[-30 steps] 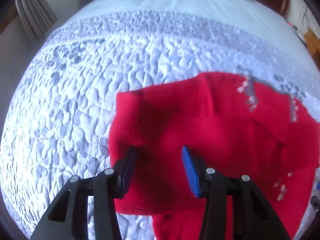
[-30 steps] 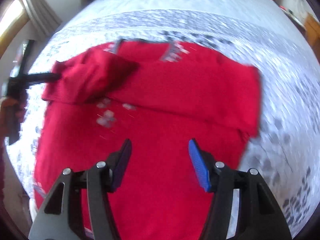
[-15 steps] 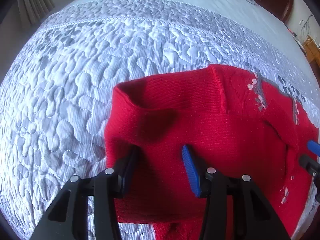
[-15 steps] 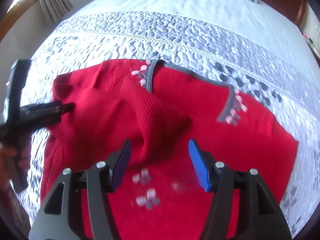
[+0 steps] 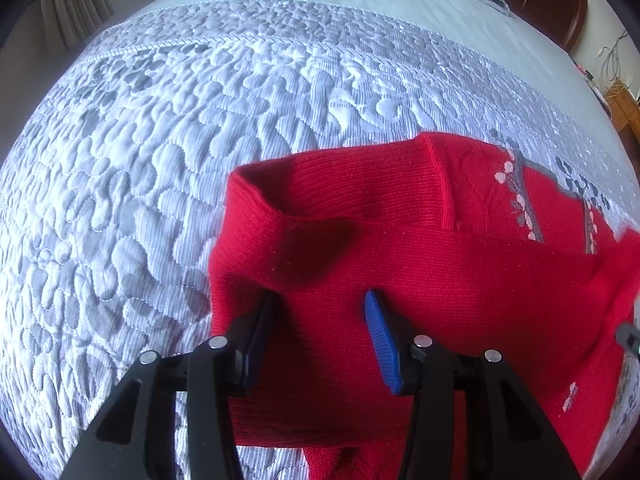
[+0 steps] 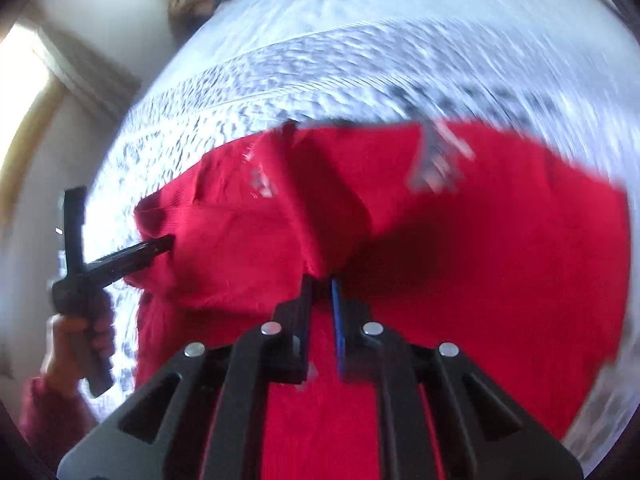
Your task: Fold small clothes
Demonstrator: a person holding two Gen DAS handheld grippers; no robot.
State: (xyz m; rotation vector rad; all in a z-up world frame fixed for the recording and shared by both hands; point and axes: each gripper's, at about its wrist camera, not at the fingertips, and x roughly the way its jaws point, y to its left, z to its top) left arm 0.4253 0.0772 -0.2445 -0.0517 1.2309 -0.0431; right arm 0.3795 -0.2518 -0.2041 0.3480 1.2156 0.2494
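Note:
A red knitted sweater (image 5: pixel 440 264) with grey and pink trim lies on the bed, its left sleeve (image 5: pixel 340 188) folded in over the body. My left gripper (image 5: pixel 318 298) stands open low over the sweater's left edge, fabric flat beneath its fingers. In the right wrist view, that left gripper (image 6: pixel 160 244) touches the sweater's (image 6: pixel 500 260) left side. My right gripper (image 6: pixel 320 281) is closing to a narrow slit over the sweater's middle and pinches a raised fold of red fabric. That view is blurred by motion.
A quilted white and grey bedspread (image 5: pixel 160 160) covers the bed around the sweater. A brown headboard (image 5: pixel 552 4) is at the far right, a curtain (image 5: pixel 76 12) at the far left. A person's hand (image 6: pixel 76 336) in a red sleeve holds the left gripper's handle.
My right gripper went from wide open to nearly shut, taking a fold of the sweater, and swung across it. The left gripper sank slightly and stayed open.

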